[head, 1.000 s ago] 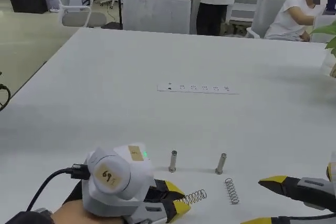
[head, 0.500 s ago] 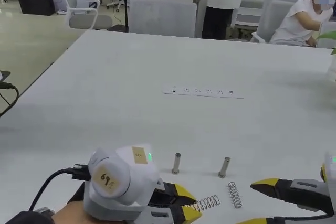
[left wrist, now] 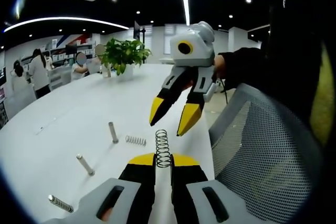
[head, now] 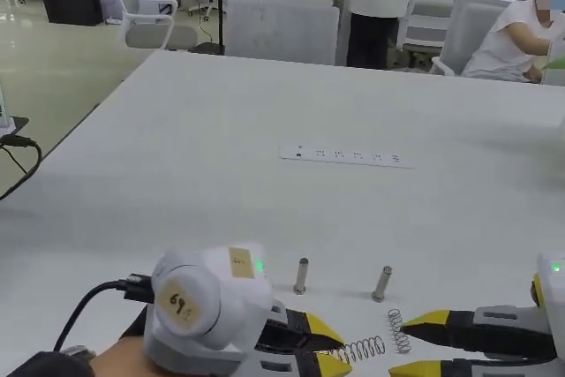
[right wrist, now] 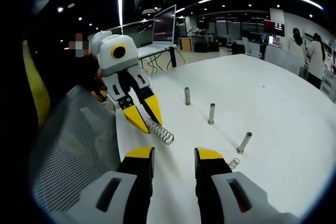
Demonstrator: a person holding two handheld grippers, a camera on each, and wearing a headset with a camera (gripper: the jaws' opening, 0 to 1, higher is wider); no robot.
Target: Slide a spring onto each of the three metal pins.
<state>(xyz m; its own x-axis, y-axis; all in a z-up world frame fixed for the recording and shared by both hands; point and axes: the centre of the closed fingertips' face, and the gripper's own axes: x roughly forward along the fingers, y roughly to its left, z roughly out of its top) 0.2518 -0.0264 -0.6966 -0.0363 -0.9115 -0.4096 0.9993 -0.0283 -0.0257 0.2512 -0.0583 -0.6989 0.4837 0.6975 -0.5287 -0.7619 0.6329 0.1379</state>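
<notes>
L gripper [left wrist: 163,160] pinches a spring [left wrist: 163,145] by one end, bottom centre of its view. Coils stick out ahead: slim, open-wound, prob bendy. R gripper [right wrist: 173,156] is spread, empty, tips just beside it. Top pin [right wrist: 187,95], upper centre of R view, looks already sprung. Mid pin [right wrist: 211,113] and low pin [right wrist: 244,142] are bare. Next, I reckon: line spring w/ a pin top, slide on. Loose spring [left wrist: 135,140] lies mid-left on table.
</notes>
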